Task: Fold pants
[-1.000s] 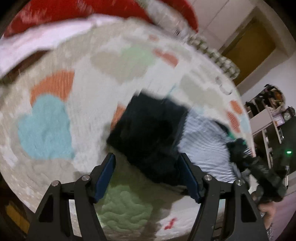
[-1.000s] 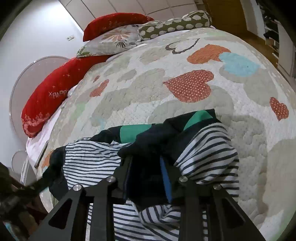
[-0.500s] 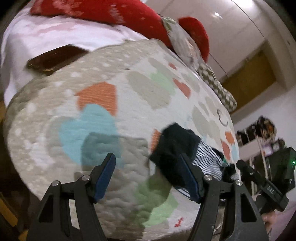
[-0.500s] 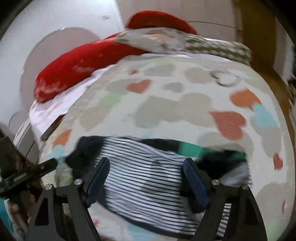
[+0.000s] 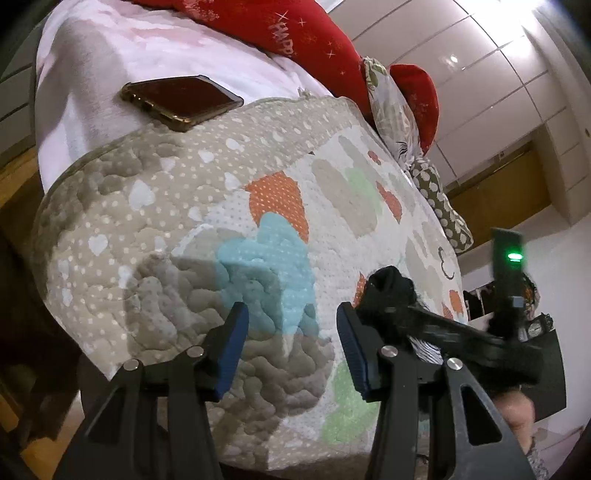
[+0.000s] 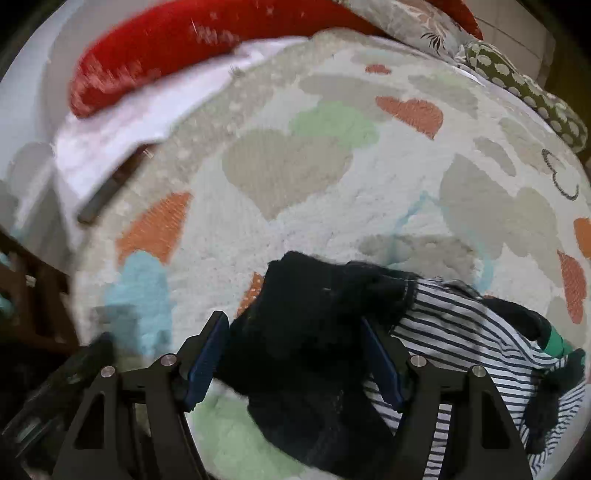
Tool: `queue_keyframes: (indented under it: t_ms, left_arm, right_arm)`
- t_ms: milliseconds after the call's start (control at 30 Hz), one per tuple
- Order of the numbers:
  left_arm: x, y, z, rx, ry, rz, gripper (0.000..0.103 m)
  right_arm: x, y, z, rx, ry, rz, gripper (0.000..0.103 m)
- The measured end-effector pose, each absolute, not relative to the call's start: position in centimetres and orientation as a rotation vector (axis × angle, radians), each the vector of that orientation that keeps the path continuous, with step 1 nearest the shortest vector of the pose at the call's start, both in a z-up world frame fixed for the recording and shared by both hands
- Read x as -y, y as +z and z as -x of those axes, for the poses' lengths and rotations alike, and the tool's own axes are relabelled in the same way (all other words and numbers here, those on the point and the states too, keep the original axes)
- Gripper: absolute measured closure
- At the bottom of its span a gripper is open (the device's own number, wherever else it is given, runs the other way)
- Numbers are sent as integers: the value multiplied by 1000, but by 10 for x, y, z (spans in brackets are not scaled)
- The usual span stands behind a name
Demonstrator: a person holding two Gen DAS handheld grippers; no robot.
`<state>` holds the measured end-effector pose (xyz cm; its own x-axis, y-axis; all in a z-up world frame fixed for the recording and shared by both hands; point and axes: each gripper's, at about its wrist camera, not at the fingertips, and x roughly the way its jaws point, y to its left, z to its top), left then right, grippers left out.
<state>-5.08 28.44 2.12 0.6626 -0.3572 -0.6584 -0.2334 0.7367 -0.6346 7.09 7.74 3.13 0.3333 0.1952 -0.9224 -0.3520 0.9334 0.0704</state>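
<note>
Dark navy pants (image 6: 317, 332) lie bunched on the heart-patterned quilt (image 6: 295, 166), against a black-and-white striped garment (image 6: 461, 332). My right gripper (image 6: 295, 354) is open, its blue pads on either side of the dark pants, low over them. My left gripper (image 5: 291, 350) is open and empty, low at the bed's near edge, left of the pants. In the left wrist view only a dark tip of the pants (image 5: 388, 291) shows, behind the right gripper's black body (image 5: 461, 339).
A phone (image 5: 181, 99) lies on the pink sheet at the quilt's corner. Red pillows (image 5: 295, 33) and patterned pillows (image 6: 524, 92) line the bed's far side. A wardrobe and wooden door stand beyond. Wooden furniture (image 6: 26, 280) is at the left.
My right gripper has opened, let go of the clothes and swung left over the dark pants. My left gripper has drawn back and down to the bed's edge, away from the pants.
</note>
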Motion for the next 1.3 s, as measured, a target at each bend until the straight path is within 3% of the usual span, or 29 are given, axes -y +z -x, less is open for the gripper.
queue_keyframes:
  t_ms: [133, 233, 300, 367, 433, 933, 1300]
  left_arm:
    - [-284, 19, 53, -875, -97, 770, 55]
    - [-281, 19, 52, -881, -106, 766, 55]
    - [-277, 21, 52, -882, -107, 759, 55]
    - [-274, 22, 50, -883, -110, 754, 55]
    - [-269, 25, 49, -887, -115, 742, 55]
    - [-201, 38, 40, -966, -217, 588, 55]
    - [-136, 37, 33, -1066, -283, 450, 55]
  right_arm:
    - [-99, 11, -71, -1164, 259, 266, 19]
    - [-107, 10, -63, -1114, 233, 350, 20]
    - [-104, 14, -61, -1097, 253, 342, 36]
    - [-91, 24, -59, -1076, 251, 287, 65]
    - [-76, 33, -59, -1067, 269, 216, 69]
    - [68, 99, -23, -915, 350, -256, 70]
    - [204, 79, 5, -863, 249, -555, 70]
